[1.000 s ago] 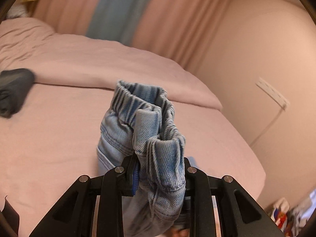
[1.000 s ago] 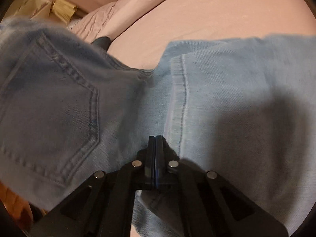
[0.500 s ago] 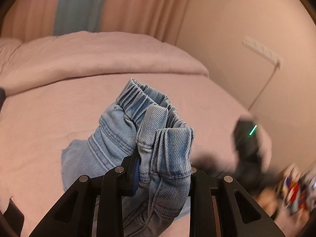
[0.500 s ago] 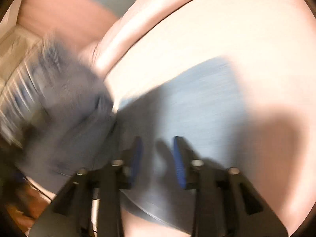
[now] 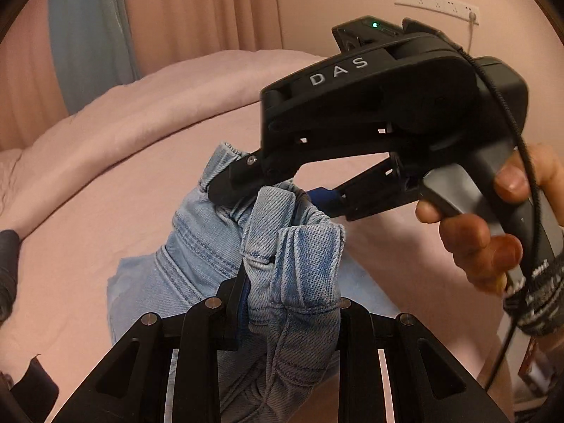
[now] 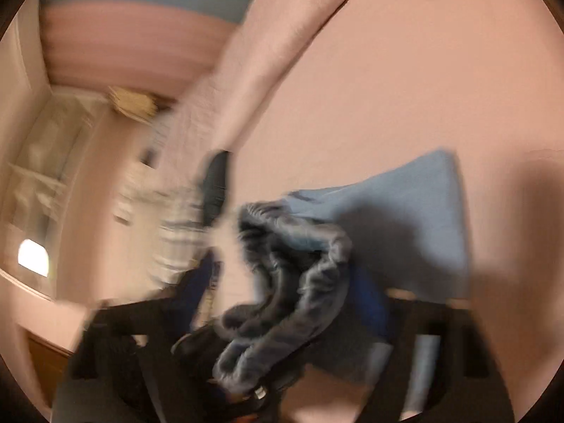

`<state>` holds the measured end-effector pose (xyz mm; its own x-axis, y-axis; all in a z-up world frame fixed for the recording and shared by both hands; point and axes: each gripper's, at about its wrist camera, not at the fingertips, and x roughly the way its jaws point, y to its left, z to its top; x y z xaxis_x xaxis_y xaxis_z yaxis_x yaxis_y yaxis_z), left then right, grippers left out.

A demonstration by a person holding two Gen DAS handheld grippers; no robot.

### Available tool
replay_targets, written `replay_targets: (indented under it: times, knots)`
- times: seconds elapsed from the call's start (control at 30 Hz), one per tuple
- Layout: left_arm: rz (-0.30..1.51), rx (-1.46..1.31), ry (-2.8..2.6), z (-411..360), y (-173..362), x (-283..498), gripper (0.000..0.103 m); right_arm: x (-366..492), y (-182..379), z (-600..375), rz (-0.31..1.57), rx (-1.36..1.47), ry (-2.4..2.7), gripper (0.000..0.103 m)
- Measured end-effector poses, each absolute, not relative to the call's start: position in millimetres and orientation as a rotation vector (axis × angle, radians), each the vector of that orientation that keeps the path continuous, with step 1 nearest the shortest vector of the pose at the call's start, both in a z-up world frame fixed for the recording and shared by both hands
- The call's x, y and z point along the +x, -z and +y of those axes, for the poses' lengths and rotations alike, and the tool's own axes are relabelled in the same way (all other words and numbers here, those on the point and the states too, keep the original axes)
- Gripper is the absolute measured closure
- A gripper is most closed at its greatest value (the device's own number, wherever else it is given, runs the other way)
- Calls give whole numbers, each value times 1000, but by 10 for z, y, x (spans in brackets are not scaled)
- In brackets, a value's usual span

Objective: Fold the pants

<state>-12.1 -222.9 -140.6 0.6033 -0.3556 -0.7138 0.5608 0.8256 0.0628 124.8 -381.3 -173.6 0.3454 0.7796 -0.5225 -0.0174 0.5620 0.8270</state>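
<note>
1. Pink curtains (image 5: 197, 17) with one blue panel hung behind a bed (image 5: 105, 211) covered in a pink sheet, and a folded duvet (image 5: 158, 98) lay along its far side.
2. At the far left edge of the left wrist view, a dark garment (image 5: 7, 268) rested on the bed.
3. Light-blue denim pants (image 5: 292, 257) were bunched at the elastic waistband and lifted off the bed, their lower part trailing on the sheet.
4. The left gripper (image 5: 289, 299) had its fingers narrowly set and clamped on the gathered waistband.
5. The right gripper (image 5: 278, 190), marked "DAS", reached in from the right with its fingers on either side of the waistband's top edge; they were closing, and whether the pads pressed the cloth could not be told.
6. A hand (image 5: 493, 225) wrapped the right gripper's grey handle.
7. On the wall at the upper right, a white power strip (image 5: 437, 1) was mounted.
8. The right wrist view was heavily blurred, showing only the pants' crumpled waistband (image 6: 289, 282) between blue finger pads.
</note>
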Motion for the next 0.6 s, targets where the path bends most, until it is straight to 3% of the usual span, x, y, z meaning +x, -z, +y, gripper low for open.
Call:
replay_targets:
  times: [0.1, 0.27, 0.47, 0.6]
  knots:
    - [753, 278, 563, -2253, 1349, -93, 79, 1337, 1775, -3911, 1116, 843, -620, 63]
    - [723, 312, 608, -2485, 1292, -54, 79, 1279, 1633, -4138, 1053, 863, -645, 63]
    - [839, 457, 579, -2711, 1805, 62, 79, 1328, 2097, -4316, 1103, 932, -595, 61]
    - [824, 511, 565, -2786, 1914, 16, 78, 1327, 2408, -4369, 1118, 958, -586, 58]
